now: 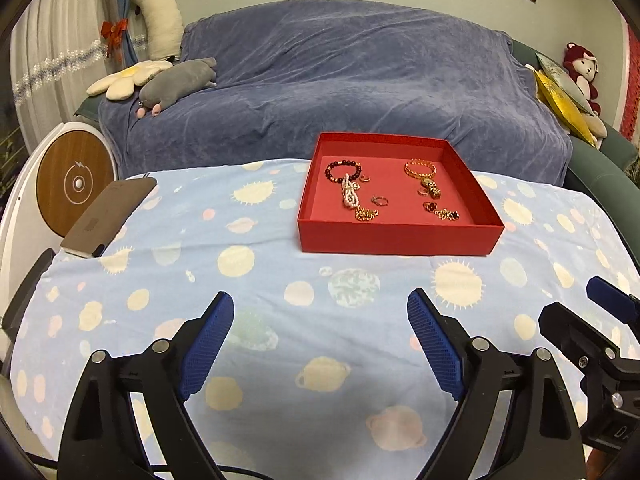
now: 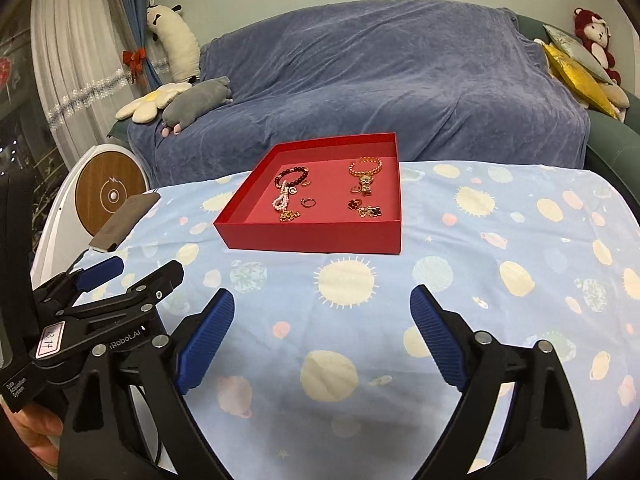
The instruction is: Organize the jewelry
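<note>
A shallow red box (image 1: pixel 396 236) (image 2: pixel 312 240) sits on the far part of the table. Inside lie a dark bead bracelet (image 1: pixel 342 169) (image 2: pixel 291 175), a pearl strand (image 1: pixel 349 196) (image 2: pixel 281 198), a gold bracelet (image 1: pixel 420 169) (image 2: pixel 365 167), a gold watch piece (image 2: pixel 365 185), small rings (image 1: pixel 379 200) (image 2: pixel 308 202), a gold chain (image 1: pixel 366 213) and dark flower pieces (image 1: pixel 432 206) (image 2: pixel 353 204). My left gripper (image 1: pixel 320 312) hangs open over the cloth, well short of the box, nothing between its blue pads. My right gripper (image 2: pixel 322 310) is open too, equally far back and holding nothing.
A light blue cloth (image 1: pixel 260 280) with planet prints covers the table. A dark flat device (image 1: pixel 108 216) lies at its left edge. Behind stands a sofa under a blue cover (image 1: pixel 340 80) with plush toys. A round white and wood appliance (image 1: pixel 72 184) stands at the left.
</note>
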Motion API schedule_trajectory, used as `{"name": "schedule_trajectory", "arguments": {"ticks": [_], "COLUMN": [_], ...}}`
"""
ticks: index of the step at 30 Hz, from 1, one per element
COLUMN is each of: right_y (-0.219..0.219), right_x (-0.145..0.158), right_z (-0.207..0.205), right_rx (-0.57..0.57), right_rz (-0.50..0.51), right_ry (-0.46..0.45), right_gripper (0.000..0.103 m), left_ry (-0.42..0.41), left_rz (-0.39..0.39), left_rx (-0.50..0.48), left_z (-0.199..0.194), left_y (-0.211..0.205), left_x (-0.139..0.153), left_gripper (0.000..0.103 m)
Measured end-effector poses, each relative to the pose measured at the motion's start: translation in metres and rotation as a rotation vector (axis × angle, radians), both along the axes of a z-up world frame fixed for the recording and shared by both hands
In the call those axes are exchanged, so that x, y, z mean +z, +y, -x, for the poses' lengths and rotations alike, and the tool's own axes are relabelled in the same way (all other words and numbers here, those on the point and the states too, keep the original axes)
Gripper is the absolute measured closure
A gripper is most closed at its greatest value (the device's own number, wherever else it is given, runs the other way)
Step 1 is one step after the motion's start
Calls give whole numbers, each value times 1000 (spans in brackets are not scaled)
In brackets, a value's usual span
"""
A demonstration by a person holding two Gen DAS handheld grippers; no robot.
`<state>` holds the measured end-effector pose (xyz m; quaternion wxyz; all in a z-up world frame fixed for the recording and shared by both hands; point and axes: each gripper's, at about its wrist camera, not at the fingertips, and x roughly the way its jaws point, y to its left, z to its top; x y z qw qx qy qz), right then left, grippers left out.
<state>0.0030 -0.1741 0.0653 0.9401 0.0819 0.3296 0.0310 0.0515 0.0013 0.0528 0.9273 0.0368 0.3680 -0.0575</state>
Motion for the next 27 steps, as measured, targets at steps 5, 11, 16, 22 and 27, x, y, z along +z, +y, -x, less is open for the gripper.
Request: {"name": "schedule_trajectory", "arguments": {"ticks": [5, 11, 16, 22, 27], "right_y": [12, 11, 17, 16, 10], "right_x": [-13, -28, -31, -28, -29], "right_z": [3, -7, -8, -5, -4], "right_rx": [25, 19, 16, -6, -36], "right_rz": [49, 30, 49, 55, 63], "right_ry": [14, 59, 59, 43, 34], "right_gripper": [12, 11, 9, 7, 7], "left_ry": [15, 58, 67, 69, 53], "left_rz": [-48, -37, -42, -31, -41], "left_rx": [14, 42, 35, 41, 37], "left_z": [5, -1, 0, 1, 3], "left_y": [1, 9, 6, 3, -3], "left_x": [-19, -33, -37, -37, -35], "left_gripper": [17, 17, 17, 17, 17]}}
